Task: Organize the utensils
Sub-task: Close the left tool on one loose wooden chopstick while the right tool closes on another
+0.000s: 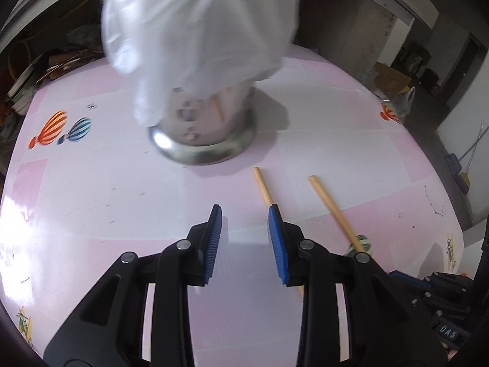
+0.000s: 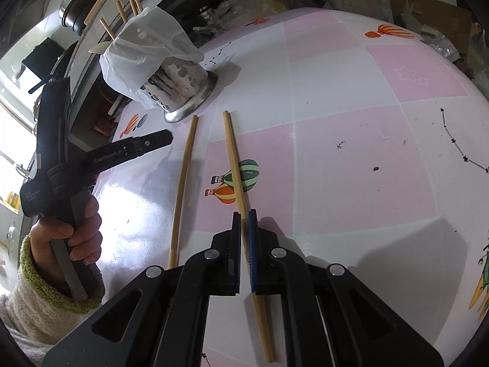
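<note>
Two wooden chopsticks lie side by side on the pink-and-white checked table point(image 2: 351, 91). My right gripper point(image 2: 244, 217) is shut on the right chopstick point(image 2: 237, 168), low over the table. The left chopstick point(image 2: 183, 183) lies free. My left gripper point(image 1: 245, 211) hovers just left of that free chopstick point(image 1: 262, 188), its blue pads apart with nothing between them. From the side, the left gripper point(image 2: 166, 139) is seen held by a hand. Beyond stands a steel utensil holder point(image 1: 201, 134) under a white plastic bag point(image 1: 198, 30), with several chopsticks point(image 2: 122, 9) sticking out of it.
A person's hand point(image 2: 82, 235) in a cream fleece sleeve holds the left gripper's handle. Clutter and cardboard boxes point(image 1: 391, 76) lie past the table's far edge. A dark pan point(image 2: 76, 3) hangs behind the holder. Balloon prints point(image 2: 238, 180) mark the tablecloth.
</note>
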`<move>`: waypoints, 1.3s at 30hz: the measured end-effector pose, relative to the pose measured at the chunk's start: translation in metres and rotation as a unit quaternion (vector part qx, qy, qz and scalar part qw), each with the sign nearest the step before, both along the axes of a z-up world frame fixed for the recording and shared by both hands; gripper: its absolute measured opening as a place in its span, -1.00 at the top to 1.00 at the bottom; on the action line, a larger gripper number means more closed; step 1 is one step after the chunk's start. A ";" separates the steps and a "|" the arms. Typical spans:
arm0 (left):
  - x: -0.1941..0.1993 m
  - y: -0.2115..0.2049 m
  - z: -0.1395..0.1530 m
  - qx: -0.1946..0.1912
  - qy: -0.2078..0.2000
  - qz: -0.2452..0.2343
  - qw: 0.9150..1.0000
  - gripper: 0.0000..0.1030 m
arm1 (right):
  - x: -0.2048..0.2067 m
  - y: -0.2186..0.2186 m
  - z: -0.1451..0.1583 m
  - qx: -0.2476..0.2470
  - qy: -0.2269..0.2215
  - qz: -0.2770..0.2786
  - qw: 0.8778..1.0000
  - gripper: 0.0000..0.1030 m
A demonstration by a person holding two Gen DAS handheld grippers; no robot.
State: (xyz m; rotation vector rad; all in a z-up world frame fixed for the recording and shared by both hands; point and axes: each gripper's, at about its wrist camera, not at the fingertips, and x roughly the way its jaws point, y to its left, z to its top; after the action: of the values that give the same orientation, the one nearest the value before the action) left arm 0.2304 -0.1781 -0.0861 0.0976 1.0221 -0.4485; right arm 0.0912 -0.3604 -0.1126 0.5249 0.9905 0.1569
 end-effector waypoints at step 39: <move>-0.001 -0.057 -0.022 0.062 -0.057 0.000 0.996 0.91 | -0.020 -0.012 0.016 -0.034 -0.022 -0.012 0.999 0.90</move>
State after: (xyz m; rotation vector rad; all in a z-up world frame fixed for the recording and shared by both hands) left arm 0.2293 -0.2348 -0.1085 0.2317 0.9373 -0.3758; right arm 0.0714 -0.3724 -0.0966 0.4687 0.9436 0.1115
